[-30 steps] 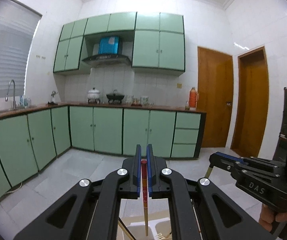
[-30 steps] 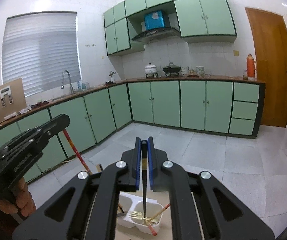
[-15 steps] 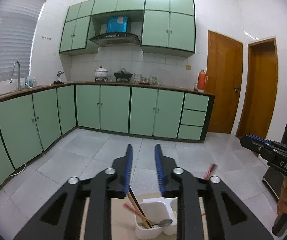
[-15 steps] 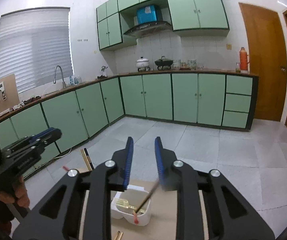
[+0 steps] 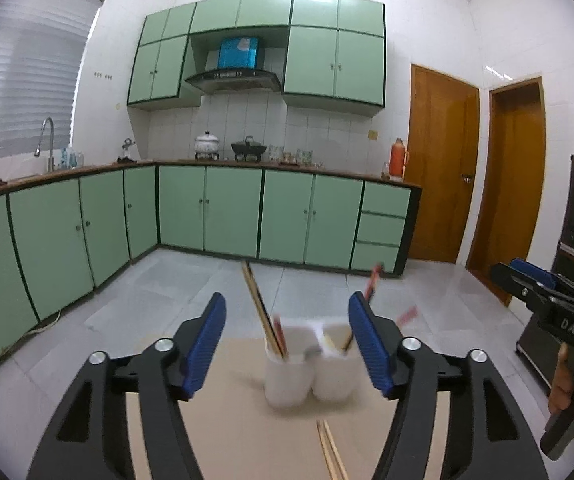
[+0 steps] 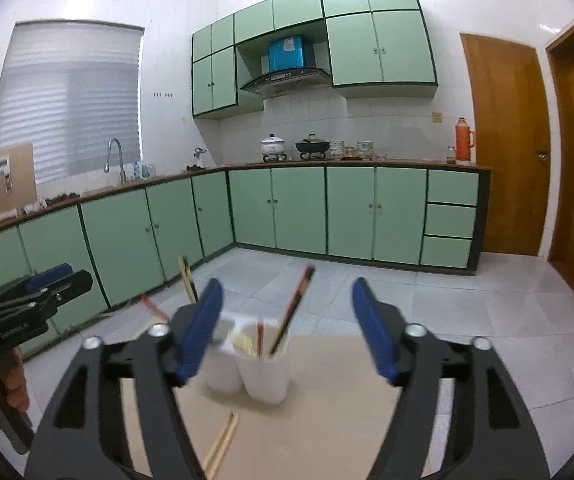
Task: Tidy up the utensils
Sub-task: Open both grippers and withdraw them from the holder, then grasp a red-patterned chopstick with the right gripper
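A white two-compartment utensil holder point(image 5: 307, 372) point(image 6: 263, 372) stands on the beige table point(image 5: 227, 420) point(image 6: 335, 420). Wooden and red-and-black chopsticks point(image 5: 265, 320) point(image 6: 293, 308) and other utensils lean in it. A loose pair of wooden chopsticks point(image 5: 331, 454) point(image 6: 221, 444) lies in front of the holder. My left gripper point(image 5: 286, 312) is opening with nothing between its blue pads; the holder stands a little way ahead of them. My right gripper point(image 6: 287, 296) is also opening and holds nothing. Each gripper also shows at the edge of the other's view: right gripper point(image 5: 521, 276), left gripper point(image 6: 59, 278).
The person's hands point(image 5: 567, 392) point(image 6: 3, 380) grip the handles at the frame edges. Beyond the table are a tiled floor point(image 5: 191, 280), green base cabinets point(image 6: 375, 212), a sink tap point(image 6: 113, 160) and two wooden doors point(image 5: 443, 160).
Both grippers were shut on a chopstick above the holder. Both have opened and the chopsticks now stand in the holder. Both hands have sunk and drawn back from it.
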Motion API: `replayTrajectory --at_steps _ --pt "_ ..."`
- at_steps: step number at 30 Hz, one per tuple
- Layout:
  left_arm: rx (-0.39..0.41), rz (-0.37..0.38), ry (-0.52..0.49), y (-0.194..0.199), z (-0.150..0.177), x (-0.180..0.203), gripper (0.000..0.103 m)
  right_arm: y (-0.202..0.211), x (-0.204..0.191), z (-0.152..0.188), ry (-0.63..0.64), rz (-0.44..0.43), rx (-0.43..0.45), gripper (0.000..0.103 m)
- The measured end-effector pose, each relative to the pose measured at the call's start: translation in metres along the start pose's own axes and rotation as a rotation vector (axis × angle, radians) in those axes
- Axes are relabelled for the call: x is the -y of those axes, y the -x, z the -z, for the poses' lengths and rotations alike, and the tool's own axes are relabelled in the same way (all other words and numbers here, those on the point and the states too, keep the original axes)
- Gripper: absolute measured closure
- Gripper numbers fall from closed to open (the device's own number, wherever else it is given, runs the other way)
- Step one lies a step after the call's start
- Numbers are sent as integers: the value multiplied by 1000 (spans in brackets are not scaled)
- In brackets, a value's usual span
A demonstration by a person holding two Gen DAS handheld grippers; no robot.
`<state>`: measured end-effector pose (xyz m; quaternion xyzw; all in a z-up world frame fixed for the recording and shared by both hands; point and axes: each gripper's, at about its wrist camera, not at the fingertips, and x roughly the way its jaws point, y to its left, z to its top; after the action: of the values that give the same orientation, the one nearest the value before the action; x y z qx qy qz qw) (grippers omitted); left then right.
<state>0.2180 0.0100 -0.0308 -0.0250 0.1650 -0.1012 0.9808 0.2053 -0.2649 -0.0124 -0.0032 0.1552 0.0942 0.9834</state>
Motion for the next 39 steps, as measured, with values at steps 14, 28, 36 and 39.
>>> replayTrajectory --at_steps 14,28,36,39 --pt "-135 -48 -50 40 117 3 20 41 -30 124 -66 28 -139 11" --pt "-205 -110 -59 63 176 -10 20 51 -70 211 -78 55 -268 17" --pt "-199 -146 -38 75 184 -27 20 47 -99 237 -49 56 -334 36" --pt "-197 -148 -28 78 185 -31 20 44 -110 242 -22 61 -357 41"
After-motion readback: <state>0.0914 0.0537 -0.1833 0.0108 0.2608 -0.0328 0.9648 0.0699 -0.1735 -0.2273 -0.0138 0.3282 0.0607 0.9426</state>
